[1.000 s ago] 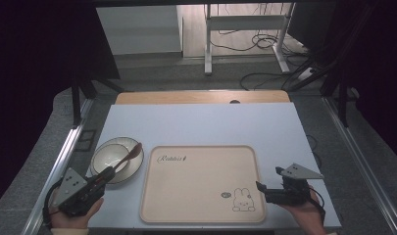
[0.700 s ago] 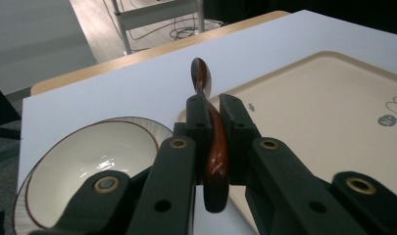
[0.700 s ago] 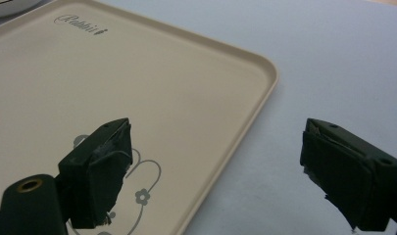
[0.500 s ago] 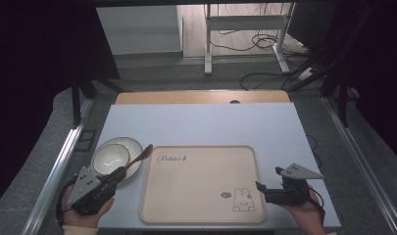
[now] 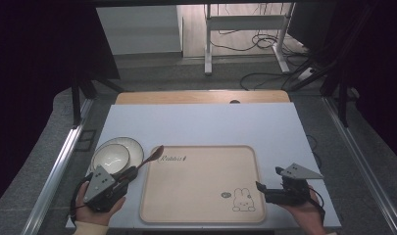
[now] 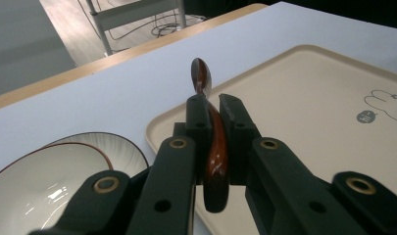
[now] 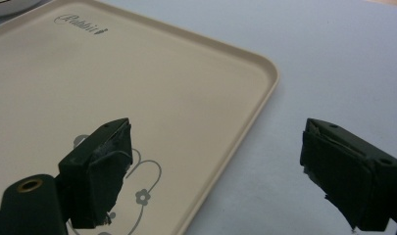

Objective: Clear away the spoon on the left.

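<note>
Sliding in toward the tray, the left gripper pinches the wooden spoon over its near corner, not yet set down, while the right gripper waits spread wide.

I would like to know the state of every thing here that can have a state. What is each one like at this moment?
Spoon: held off the table, bowl end over the tray's corner.
Left gripper: shut on the spoon.
Right gripper: open, nothing between the jaws.
Bowl: upright on the plate, looks empty.
Plate: flat on the table, under the bowl.
Tray: flat on the table, nothing on it.
</note>
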A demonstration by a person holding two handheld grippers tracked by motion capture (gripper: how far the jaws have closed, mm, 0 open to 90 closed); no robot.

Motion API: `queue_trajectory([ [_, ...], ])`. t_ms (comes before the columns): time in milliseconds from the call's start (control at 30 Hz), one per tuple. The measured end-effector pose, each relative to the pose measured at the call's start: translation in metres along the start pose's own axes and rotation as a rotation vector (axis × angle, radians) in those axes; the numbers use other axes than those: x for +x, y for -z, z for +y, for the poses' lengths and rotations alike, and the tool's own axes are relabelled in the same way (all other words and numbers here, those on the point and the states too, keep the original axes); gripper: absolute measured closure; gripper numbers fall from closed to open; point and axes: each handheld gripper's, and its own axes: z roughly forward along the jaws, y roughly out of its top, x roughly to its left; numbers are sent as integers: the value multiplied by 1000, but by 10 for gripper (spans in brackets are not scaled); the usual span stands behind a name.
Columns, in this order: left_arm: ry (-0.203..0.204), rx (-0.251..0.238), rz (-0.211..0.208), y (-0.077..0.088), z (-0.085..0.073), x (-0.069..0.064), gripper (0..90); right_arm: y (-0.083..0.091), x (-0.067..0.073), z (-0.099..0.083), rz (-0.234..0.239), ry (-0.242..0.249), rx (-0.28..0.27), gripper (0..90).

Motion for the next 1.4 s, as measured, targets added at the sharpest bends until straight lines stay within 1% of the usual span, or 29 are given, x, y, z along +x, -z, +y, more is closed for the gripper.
queue_trajectory([
  [67, -4, 4, -3, -3, -1, -1, 845, 0, 0, 0, 1, 2, 0, 124],
  [233, 1, 18, -12, -12, -2, -1, 845, 0, 1, 0, 0, 3, -2, 124],
  [367, -10, 27, -24, -23, -2, -5, 846, 0, 1, 0, -3, 1, -5, 124],
  [467, -7, 41, -34, -33, -2, -7, 845, 0, 1, 0, -1, 0, -5, 124],
  [667, -14, 40, -50, -45, 2, -15, 845, 0, 1, 0, 0, 2, -4, 124],
  [733, -20, 44, -55, -47, 1, -16, 845, 0, 1, 0, 0, 3, -4, 125],
  [767, -17, 45, -55, -47, 1, -16, 845, 0, 1, 0, -1, 4, -5, 124],
  [900, 12, 36, -60, -47, 0, -14, 845, 0, 1, 0, 0, 6, -3, 125],
  [1233, -15, 50, -73, -50, 0, -22, 845, -1, 2, 0, -1, 15, 0, 125],
  [1400, -34, 68, -76, -53, -3, -25, 845, -1, 1, 0, 0, 16, 1, 125],
])
